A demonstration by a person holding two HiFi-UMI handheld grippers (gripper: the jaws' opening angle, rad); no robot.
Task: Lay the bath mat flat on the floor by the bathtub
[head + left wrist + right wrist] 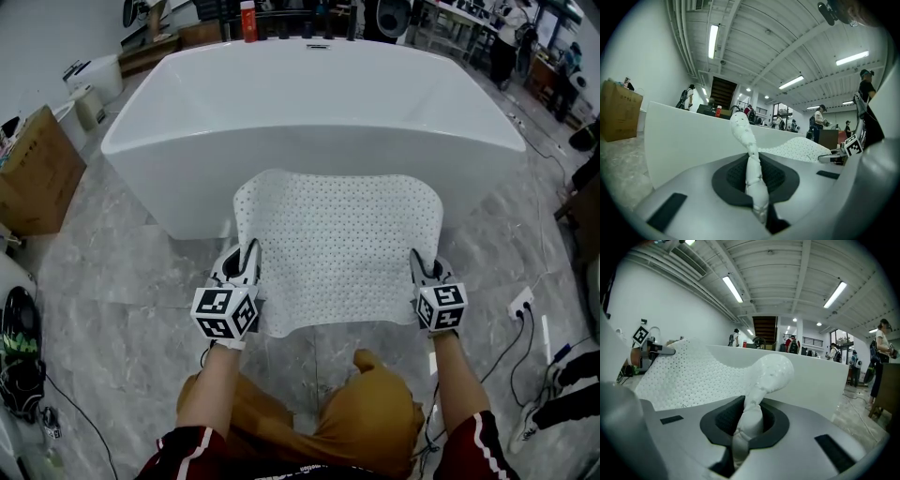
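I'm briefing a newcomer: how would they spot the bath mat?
Find the big white bathtub on the grey floor. Before its near wall, the bath mat is held between the left gripper and right gripper. It is the only white sheet speckled with dots.

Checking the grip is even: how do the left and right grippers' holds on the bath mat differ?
The left gripper pinches a thin strip at the left edge of the bath mat; the right gripper pinches a thicker, bunched fold at its right edge, bulging past the jaws. Both are shut on the mat.
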